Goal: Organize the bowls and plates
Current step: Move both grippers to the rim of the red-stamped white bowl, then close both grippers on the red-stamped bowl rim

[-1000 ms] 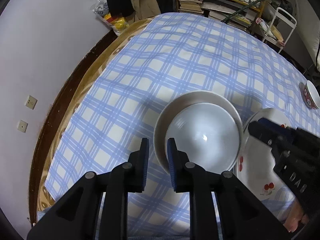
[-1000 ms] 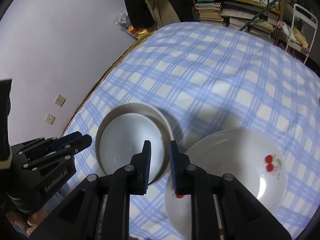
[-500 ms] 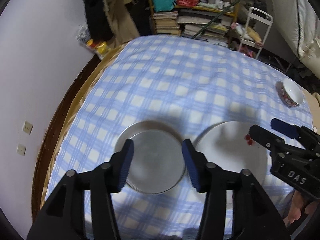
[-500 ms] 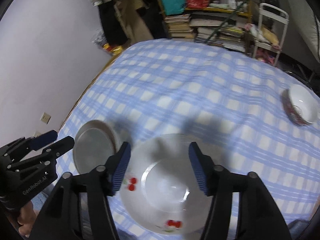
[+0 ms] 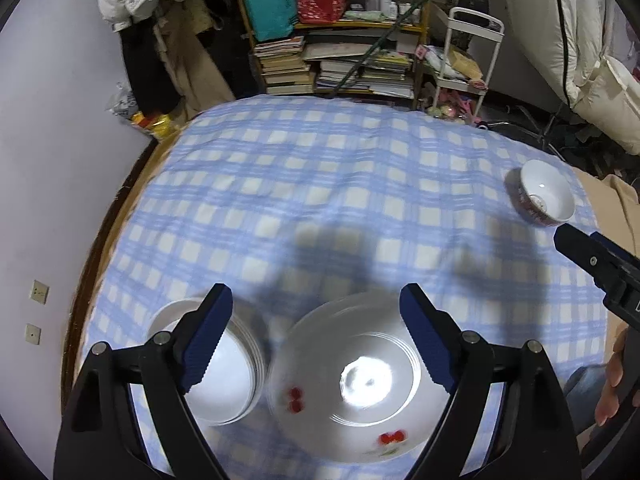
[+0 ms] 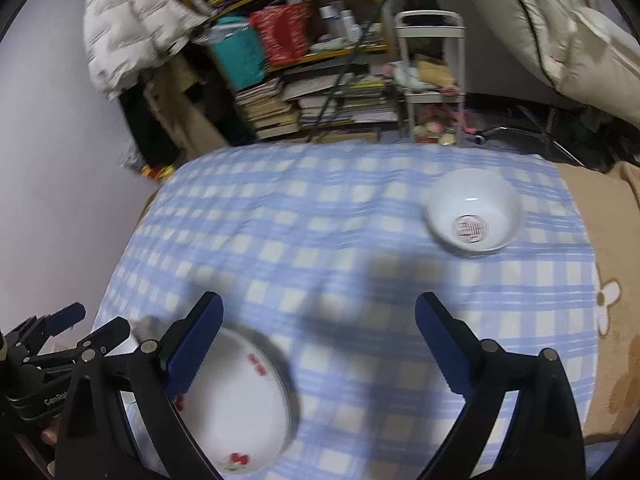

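The left gripper (image 5: 316,336) had just been opening and stood wide, empty, above the cherry plate (image 5: 356,380), with the stacked plain plates (image 5: 224,376) beside its left finger. The right gripper (image 6: 318,344) had likewise spread, nothing between; the patterned bowl (image 6: 474,212) sat beyond its right finger.

I am working in a lived-in room of a home, used for both eating and storage. The table (image 5: 320,184) carries a blue checked cloth (image 6: 340,240), and behind it a shelf (image 5: 340,24) holds bags, bottles and stacked books (image 5: 284,68), with a small white cart (image 5: 468,60) beside it. Padded coats (image 6: 132,20) hang at the left, pale bedding (image 5: 592,52) is piled at the right, and wall sockets (image 5: 40,292) sit low on the plain wall.
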Demonstrator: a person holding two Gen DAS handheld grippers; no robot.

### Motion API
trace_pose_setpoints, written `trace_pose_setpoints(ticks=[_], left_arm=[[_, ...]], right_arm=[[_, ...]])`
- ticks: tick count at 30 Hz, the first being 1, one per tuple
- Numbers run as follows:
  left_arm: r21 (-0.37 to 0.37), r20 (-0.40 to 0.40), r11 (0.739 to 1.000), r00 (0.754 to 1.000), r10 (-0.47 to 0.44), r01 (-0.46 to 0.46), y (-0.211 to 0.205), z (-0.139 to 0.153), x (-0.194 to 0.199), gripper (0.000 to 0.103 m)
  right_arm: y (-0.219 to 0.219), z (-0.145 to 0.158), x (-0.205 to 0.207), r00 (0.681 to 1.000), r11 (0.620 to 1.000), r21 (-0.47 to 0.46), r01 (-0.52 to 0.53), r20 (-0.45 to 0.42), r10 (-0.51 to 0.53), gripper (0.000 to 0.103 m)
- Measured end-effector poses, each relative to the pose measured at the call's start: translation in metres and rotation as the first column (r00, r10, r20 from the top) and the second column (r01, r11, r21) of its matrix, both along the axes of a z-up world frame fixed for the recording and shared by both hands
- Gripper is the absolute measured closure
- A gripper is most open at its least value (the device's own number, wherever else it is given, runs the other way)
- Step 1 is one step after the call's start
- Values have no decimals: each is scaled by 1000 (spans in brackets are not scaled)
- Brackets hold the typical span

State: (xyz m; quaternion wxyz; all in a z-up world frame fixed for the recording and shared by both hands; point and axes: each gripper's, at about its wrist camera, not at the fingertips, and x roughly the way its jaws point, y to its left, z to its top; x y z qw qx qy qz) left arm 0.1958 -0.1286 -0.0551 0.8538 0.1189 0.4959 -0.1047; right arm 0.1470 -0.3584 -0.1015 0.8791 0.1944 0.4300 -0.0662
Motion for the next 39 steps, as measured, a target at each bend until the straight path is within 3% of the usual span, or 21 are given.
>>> trace_pose_setpoints(ticks=[13, 32, 37, 39], left_arm=[[-33, 21, 995, 995, -96, 97, -96, -5, 33, 18], [-139, -61, 978, 985, -164, 154, -201, -46, 95, 18], [-100, -57, 972, 974, -219, 213, -231, -57, 98, 18], [-100, -70, 968, 969, -237, 229, -240, -62, 100, 18]], right_arm=[[-80, -19, 10, 994, 994, 44, 105, -1, -105, 2], [-157, -42, 62, 988, 990, -51, 128, -78, -132, 2], [-172, -52, 70, 986, 989, -80, 122, -106, -130, 10], [-179, -58, 74, 983, 989, -90, 119, -127, -130, 17]])
